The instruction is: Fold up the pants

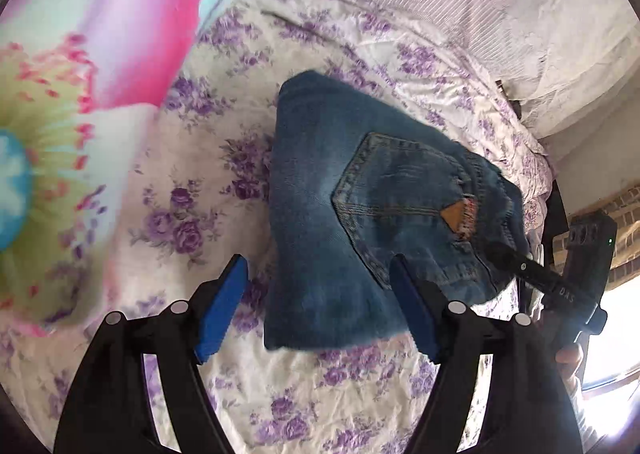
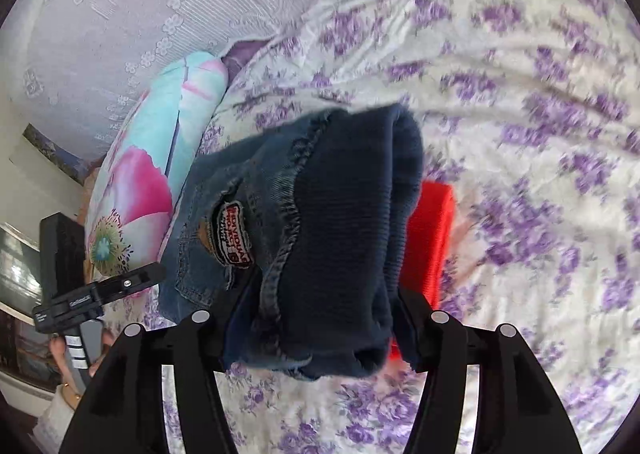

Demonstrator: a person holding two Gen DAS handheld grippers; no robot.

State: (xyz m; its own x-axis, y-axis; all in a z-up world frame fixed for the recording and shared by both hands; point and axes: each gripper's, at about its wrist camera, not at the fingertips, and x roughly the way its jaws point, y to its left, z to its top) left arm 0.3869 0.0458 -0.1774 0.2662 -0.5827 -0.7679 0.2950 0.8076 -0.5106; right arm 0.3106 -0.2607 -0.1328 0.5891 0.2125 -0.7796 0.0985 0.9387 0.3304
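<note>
Folded jeans [image 1: 360, 210] lay on the flowered bedsheet [image 1: 224, 142], w/ a pillow [image 1: 80, 94] nearby. Left gripper [image 1: 316, 306] was wide open, holding nothing. Right gripper [image 2: 320, 294] was clamped on the jeans' waistband end, beside a red cloth [image 2: 432, 238].

Black left tongs [image 1: 320, 306] with blue pads, silver rivets; right tongs [image 2: 320, 318] red-padded

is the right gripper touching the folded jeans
Touching. The right wrist view shows the right gripper with its jaws closed on the waistband end of the folded jeans, denim bunched between them, with no gap on either side.
</note>
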